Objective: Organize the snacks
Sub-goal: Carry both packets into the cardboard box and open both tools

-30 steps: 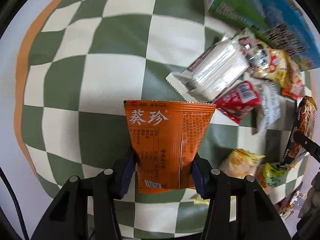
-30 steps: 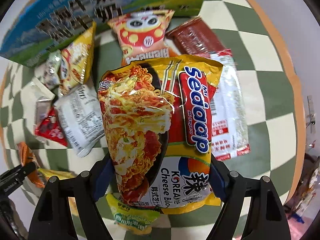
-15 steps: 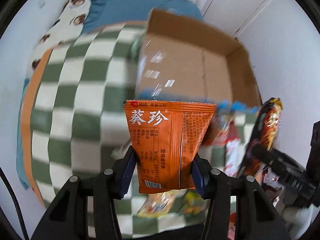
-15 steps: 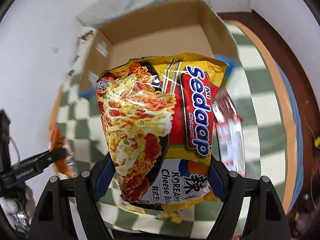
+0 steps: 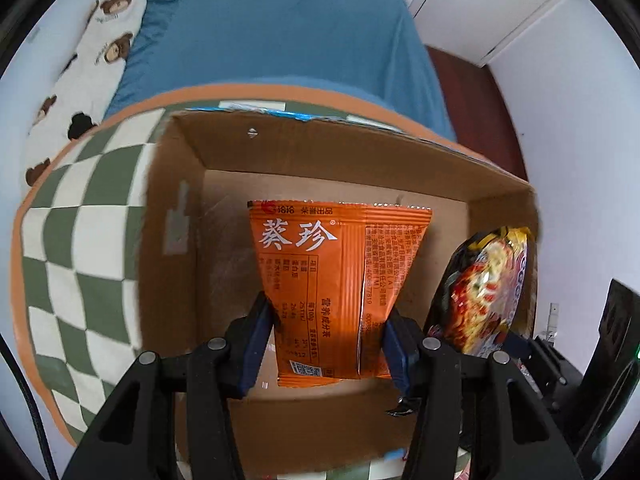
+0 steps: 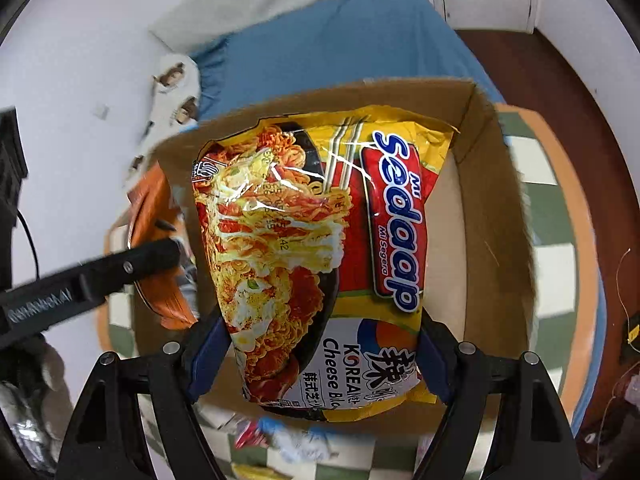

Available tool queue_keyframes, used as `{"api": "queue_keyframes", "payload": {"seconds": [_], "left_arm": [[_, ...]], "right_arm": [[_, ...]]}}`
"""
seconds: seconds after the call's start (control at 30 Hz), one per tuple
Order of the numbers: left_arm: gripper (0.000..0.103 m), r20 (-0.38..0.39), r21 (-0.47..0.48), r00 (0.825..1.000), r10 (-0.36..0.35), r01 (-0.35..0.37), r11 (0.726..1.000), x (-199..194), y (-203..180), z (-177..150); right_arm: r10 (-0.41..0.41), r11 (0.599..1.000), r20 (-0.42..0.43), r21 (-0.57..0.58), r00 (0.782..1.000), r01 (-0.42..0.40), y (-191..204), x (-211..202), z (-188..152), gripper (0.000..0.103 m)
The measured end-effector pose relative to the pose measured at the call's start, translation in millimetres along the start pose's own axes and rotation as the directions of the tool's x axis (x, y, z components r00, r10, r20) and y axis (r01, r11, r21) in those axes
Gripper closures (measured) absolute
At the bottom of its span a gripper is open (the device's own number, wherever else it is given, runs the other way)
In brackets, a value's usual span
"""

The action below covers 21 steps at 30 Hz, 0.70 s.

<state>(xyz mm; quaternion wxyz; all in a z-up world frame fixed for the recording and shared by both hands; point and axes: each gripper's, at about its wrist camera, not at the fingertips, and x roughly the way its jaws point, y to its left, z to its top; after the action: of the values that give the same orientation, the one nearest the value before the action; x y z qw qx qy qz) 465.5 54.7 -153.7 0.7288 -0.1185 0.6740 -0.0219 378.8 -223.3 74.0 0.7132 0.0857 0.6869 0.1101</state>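
Nearest us, our left tongs (image 5: 328, 344) pinch an orange packet (image 5: 340, 280) by its lower sides, blue pads pressed into both edges. The packet stands upright, long axis running away from us, top seal farthest and its printed back facing the camera. It hangs over the open cardboard box (image 5: 176, 208), whose bare brown floor shows behind it.

Our right tongs (image 6: 320, 356) grip a yellow noodle pack (image 6: 320, 248) the same way, at its lower edges, with the long axis pointing forward and the "Sedaap" front facing us. It too is held above the box (image 6: 496, 240), toward the right wall. In the left view the noodle pack (image 5: 488, 288) appears edge-on at the right.

The box sits on a green-checked desk (image 5: 80, 240). Beyond it lies a bed (image 5: 272, 32) with blue sheet.
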Motion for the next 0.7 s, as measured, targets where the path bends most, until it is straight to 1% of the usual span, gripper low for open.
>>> {"api": "queue_keyframes", "payload": {"seconds": [0.17, 0.3, 0.33, 0.37, 0.4, 0.43, 0.47, 0.5, 0.53, 0.63, 0.67, 0.7], "left_arm": [[0.055, -0.07, -0.029, 0.997, 0.015, -0.017, 0.999, 38.1, 6.3, 21.5], [0.053, -0.107, -0.037, 0.994, 0.028, -0.032, 0.999, 57.6, 6.8, 30.0], [0.053, -0.117, -0.042, 0.993, 0.031, -0.037, 0.998, 62.7, 8.5, 30.3], [0.053, -0.125, -0.047, 0.992, 0.025, -0.032, 0.998, 66.7, 8.6, 30.3], [0.049, -0.126, -0.047, 0.992, 0.019, -0.025, 0.999, 69.3, 8.6, 30.3], [0.04, -0.118, -0.037, 0.993, 0.025, -0.03, 0.999, 70.5, 7.8, 30.1], [0.033, -0.109, -0.025, 0.993, 0.037, -0.04, 0.999, 70.5, 7.0, 30.0], [0.02, -0.101, -0.017, 0.994, 0.046, -0.048, 0.999, 70.0, 6.6, 29.5], [0.017, -0.091, -0.007, 0.994, 0.058, -0.059, 0.998, 68.9, 6.2, 28.5], [0.017, -0.054, 0.001, 0.996, 0.065, -0.065, 0.998, 63.0, 4.7, 26.9], [0.017, -0.035, 0.001, 0.997, 0.066, -0.066, 0.998, 59.2, 4.7, 24.1], [0.017, -0.02, 0.004, 0.998, 0.064, -0.064, 0.998, 55.8, 3.9, 21.6]], "right_arm": [[-0.02, 1.0, -0.065, 0.004, 0.998, 0.02, -17.9, 43.8, 20.1, 0.02], [-0.03, 0.999, -0.08, 0.008, 0.996, 0.031, -30.0, 55.3, 28.4, 0.02], [-0.029, 0.999, -0.099, 0.016, 0.995, 0.031, -36.5, 61.4, 32.2, 0.019], [-0.03, 0.999, -0.118, 0.026, 0.993, 0.033, -32.9, 67.5, 33.0, 0.019], [-0.035, 0.999, -0.132, 0.029, 0.991, 0.039, -25.3, 73.0, 35.7, 0.018], [-0.057, 0.998, -0.135, 0.018, 0.989, 0.059, -30.0, 75.4, 37.0, 0.012], [-0.071, 0.997, -0.126, 0.008, 0.99, 0.072, -25.9, 80.0, 43.6, 0.01], [-0.087, 0.996, -0.112, -0.008, 0.99, 0.087, -29.0, 77.6, 43.7, 0.006], [-0.094, 0.996, -0.107, -0.02, 0.99, 0.092, -31.7, 75.6, 43.1, 0.006], [-0.095, 0.995, -0.099, -0.02, 0.99, 0.094, -37.9, 71.8, 42.9, 0.005], [-0.101, 0.995, -0.093, -0.016, 0.991, 0.099, -25.5, 74.4, 44.8, 0.005], [-0.102, 0.995, -0.084, -0.012, 0.991, 0.101, -29.3, 70.3, 42.9, 0.005]]}}
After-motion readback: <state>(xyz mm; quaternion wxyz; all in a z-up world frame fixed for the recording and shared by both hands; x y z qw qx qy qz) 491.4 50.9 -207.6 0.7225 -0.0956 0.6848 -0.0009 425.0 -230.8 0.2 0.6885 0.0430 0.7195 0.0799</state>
